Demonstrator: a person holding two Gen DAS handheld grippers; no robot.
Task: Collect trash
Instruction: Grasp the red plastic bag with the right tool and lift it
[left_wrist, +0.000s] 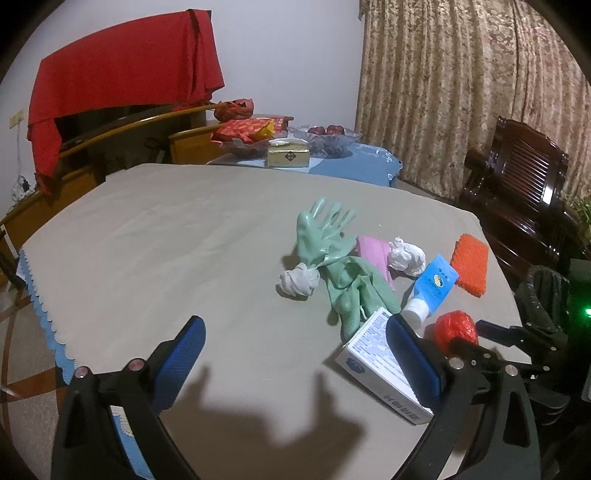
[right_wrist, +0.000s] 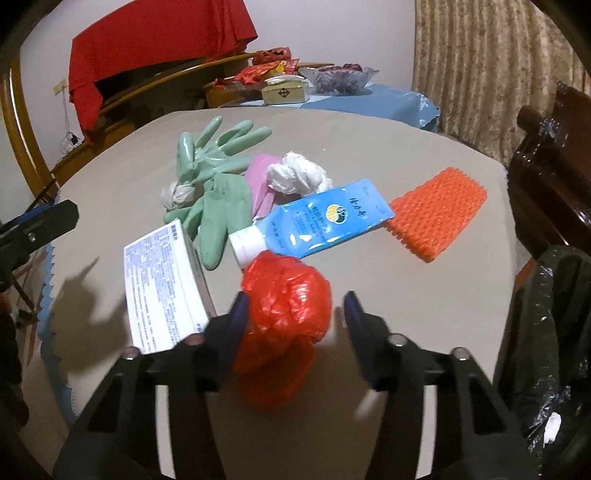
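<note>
Left half of surface (left_wrist: 166, 240) clear for passage. Right side crowded: white box (right_wrist: 162, 280), green gloves (right_wrist: 218, 184), blue tube (right_wrist: 321, 221), orange sponge (right_wrist: 436, 214) close together.

Red crumpled bag (right_wrist: 286, 295), blue tube (right_wrist: 325, 221) with white cap, orange ridged sponge (right_wrist: 437, 212), pale-green gloves (right_wrist: 218, 173), beige tablecloth (right_wrist: 406, 295).

Little can be read. The white box (right_wrist: 162, 284) carries dense rows of small blue print on its broad face, too fine to make out. The blue tube (right_wrist: 325, 221) bears a round blue-and-yellow emblem and a line of white characters beside it, not legible. The cream box (right_wrist: 284, 92) on the far table shows a dark diamond-shaped mark.
</note>
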